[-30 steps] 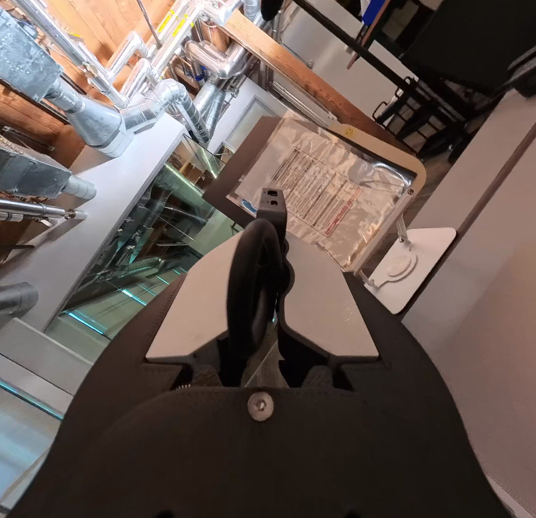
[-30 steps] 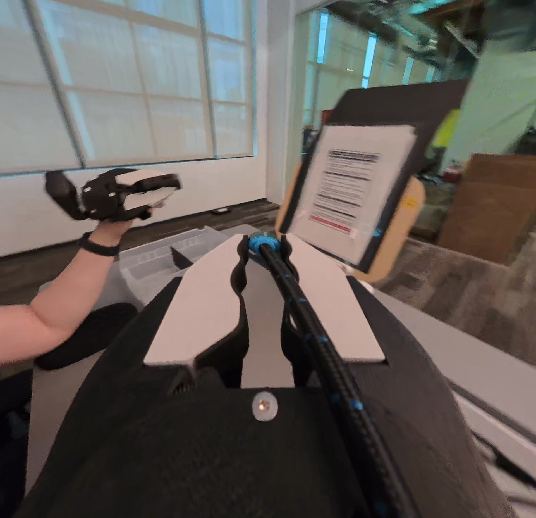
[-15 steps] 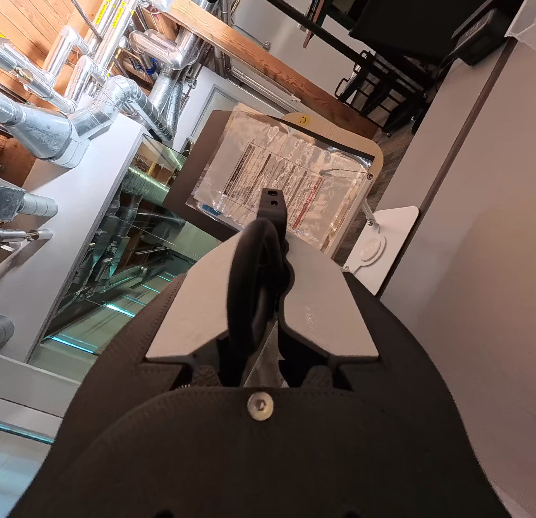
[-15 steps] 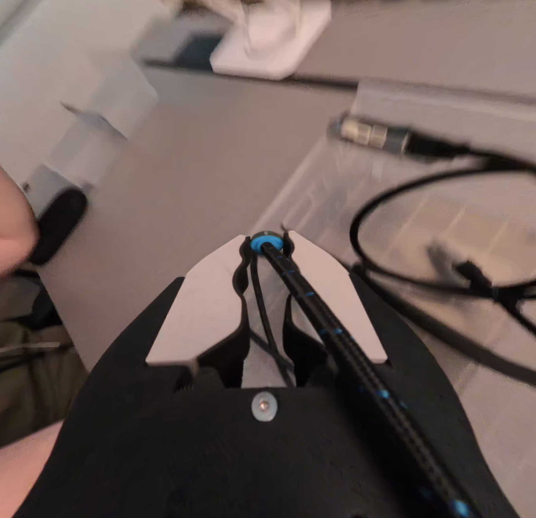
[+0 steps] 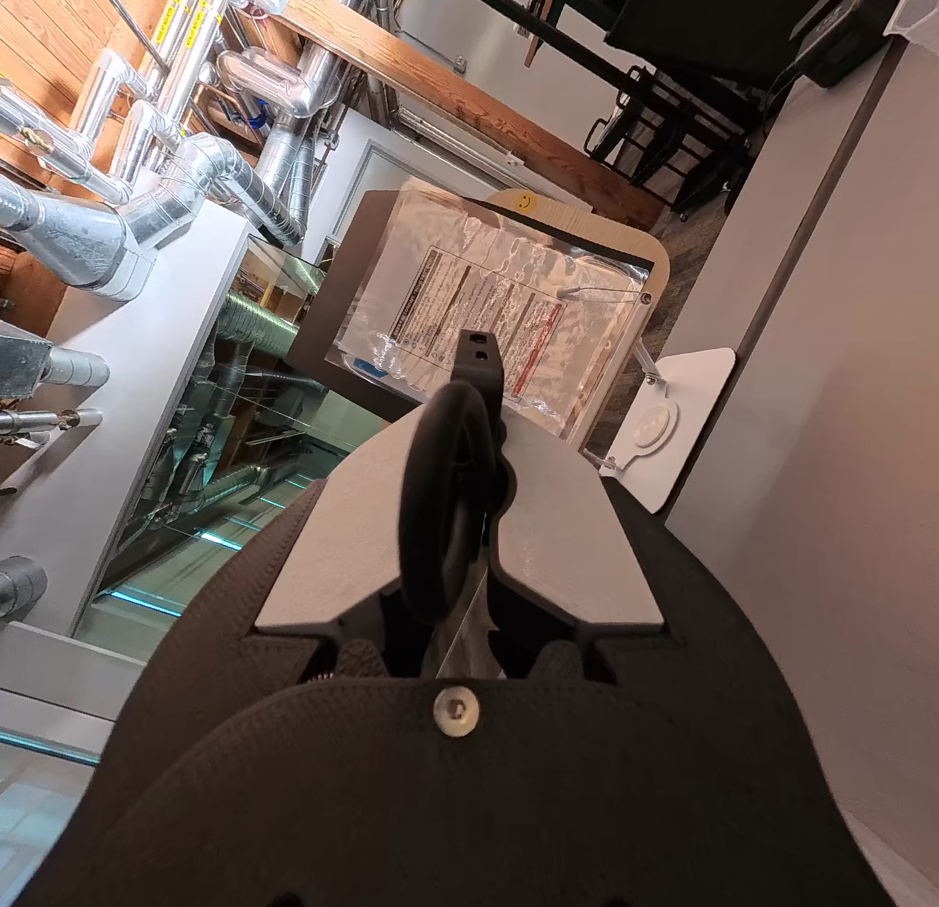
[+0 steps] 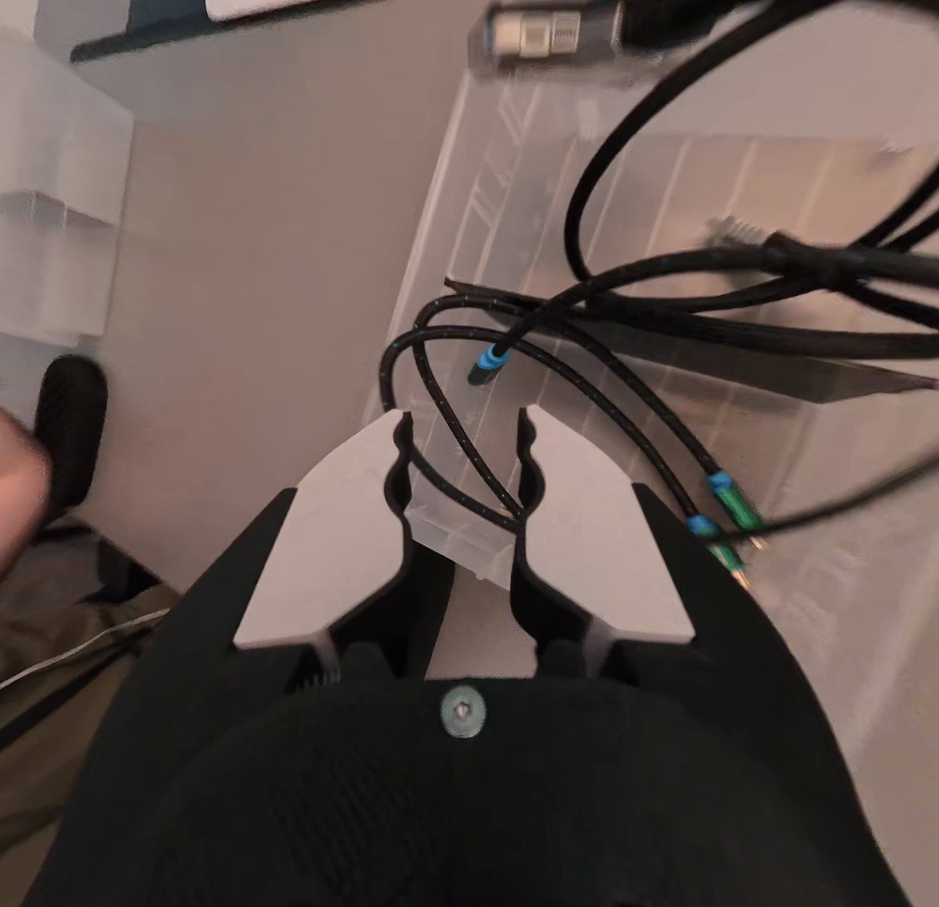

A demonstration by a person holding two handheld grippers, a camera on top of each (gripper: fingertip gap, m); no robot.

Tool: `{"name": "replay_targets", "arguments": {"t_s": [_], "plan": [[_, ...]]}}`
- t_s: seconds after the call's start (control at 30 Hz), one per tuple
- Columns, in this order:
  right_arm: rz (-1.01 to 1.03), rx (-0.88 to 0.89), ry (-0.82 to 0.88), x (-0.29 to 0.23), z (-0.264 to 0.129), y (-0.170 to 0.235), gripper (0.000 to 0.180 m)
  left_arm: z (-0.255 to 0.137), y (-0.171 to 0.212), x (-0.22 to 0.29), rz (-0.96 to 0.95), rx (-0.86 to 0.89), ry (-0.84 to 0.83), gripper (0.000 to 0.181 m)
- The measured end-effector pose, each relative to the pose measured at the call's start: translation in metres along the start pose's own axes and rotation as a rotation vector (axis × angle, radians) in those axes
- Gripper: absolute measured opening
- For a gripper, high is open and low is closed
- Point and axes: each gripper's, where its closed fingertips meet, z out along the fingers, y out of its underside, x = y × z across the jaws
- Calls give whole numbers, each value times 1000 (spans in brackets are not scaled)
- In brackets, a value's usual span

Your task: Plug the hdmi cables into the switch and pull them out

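Note:
In the left wrist view my left gripper (image 5: 489, 425) is shut on a black HDMI cable (image 5: 446, 501). Its plug (image 5: 476, 359) sticks out past the fingertips, and the cable loops back over the fingers. The gripper is raised and points at a standing sign board. In the right wrist view my right gripper (image 6: 463, 414) is open and empty, just above the corner of a clear plastic bin (image 6: 460, 539). Braided black-and-blue cables (image 6: 432, 374) with blue and green plugs (image 6: 731, 499) lie in the bin. One loose plug (image 6: 487, 366) lies just past the fingertips. A blurred silver-grey box (image 6: 538, 34) with a black cable lies at the far end.
A sign board in a plastic sleeve (image 5: 488, 313) stands on a white base (image 5: 676, 425) on the grey table (image 5: 823, 476). Beside the bin are white containers (image 6: 51, 196), a black object (image 6: 71, 425) and a blurred hand (image 6: 15, 481) at the left edge.
My right gripper swung down from facing the sign board to above the bin and opened, letting go of the braided cable. My left gripper kept its hold and turned slightly.

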Motion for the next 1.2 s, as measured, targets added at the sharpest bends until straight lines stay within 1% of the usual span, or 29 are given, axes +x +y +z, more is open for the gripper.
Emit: {"name": "replay_targets", "arguments": {"t_s": [0.07,0.13,0.2,0.23,0.3,0.4,0.47,0.5,0.57,0.6,0.63,0.7,0.77,0.87,0.9,0.97,1.03,1.13,1.2], "plan": [[-30,121,122,-4,-29,-15,40,0,0,0,-2,-2,2,16],[-48,296,283,2,-62,-36,39,0,-1,1,-4,2,5,16],[-92,447,369,1,-89,-55,39,0,-5,5,-6,18,12,16],[-150,523,385,-6,-99,-66,38,1,-10,8,-12,38,22,17],[-336,657,314,-42,-108,-86,38,3,-26,20,-50,108,72,17],[-665,819,213,-119,-113,-107,39,1,-58,50,-107,263,199,16],[-927,893,106,-184,-103,-107,41,-2,-74,72,-131,327,305,16],[-1062,919,34,-219,-93,-100,41,-2,-79,81,-133,340,343,16],[-1314,924,-105,-281,-65,-79,40,-4,-86,96,-121,363,407,16],[-1420,890,-149,-304,-46,-67,39,-6,-89,103,-116,374,435,16],[-1513,834,-157,-321,-26,-57,36,-7,-92,108,-116,378,459,16],[-1661,746,-81,-338,11,-45,33,-8,-94,116,-116,378,500,16],[-1745,684,-60,-350,38,-35,27,-8,-95,121,-97,368,511,16],[-1768,642,-114,-364,60,-25,24,-8,-95,127,-84,353,532,16],[-1771,628,-111,-365,66,-24,24,-9,-96,129,-82,353,540,16],[-1790,604,-49,-362,76,-27,17,-10,-98,134,-74,356,555,16],[-1811,561,-7,-357,83,-27,15,-7,-95,137,-61,334,552,25],[-1745,494,3,-348,84,-33,14,0,-93,135,-130,319,518,39],[-1699,476,102,-322,77,-51,15,7,-87,123,-170,271,472,48]]}}
